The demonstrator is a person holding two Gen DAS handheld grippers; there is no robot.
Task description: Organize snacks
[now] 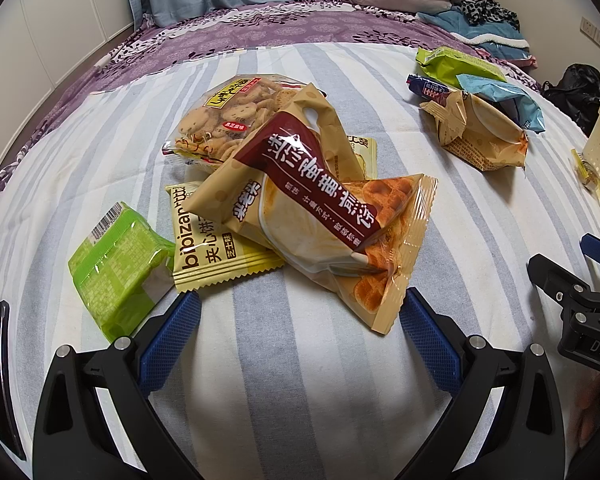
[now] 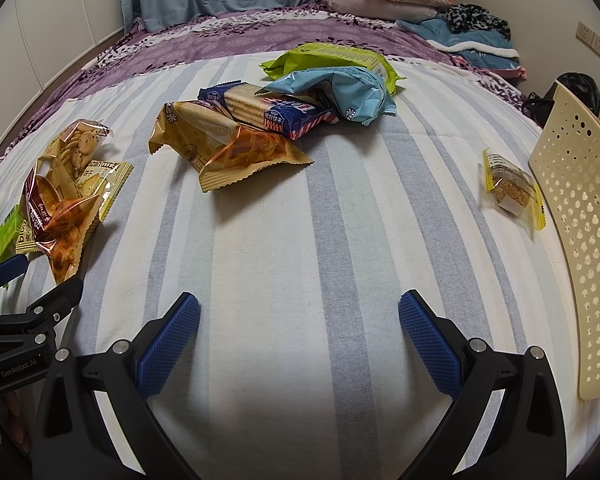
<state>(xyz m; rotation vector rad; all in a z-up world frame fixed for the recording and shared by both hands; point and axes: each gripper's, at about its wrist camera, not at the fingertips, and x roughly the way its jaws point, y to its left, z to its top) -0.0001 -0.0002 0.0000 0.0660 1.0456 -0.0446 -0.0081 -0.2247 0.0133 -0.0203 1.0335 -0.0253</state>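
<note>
both grippers hover over a striped sheet, jaws spread wide, holding nothing. the left gripper faces one snack heap, a brown bag on top, its corner just beside the right finger. the right gripper faces bare sheet; a second heap lies beyond, a small yellow packet beside a cream basket.
</note>
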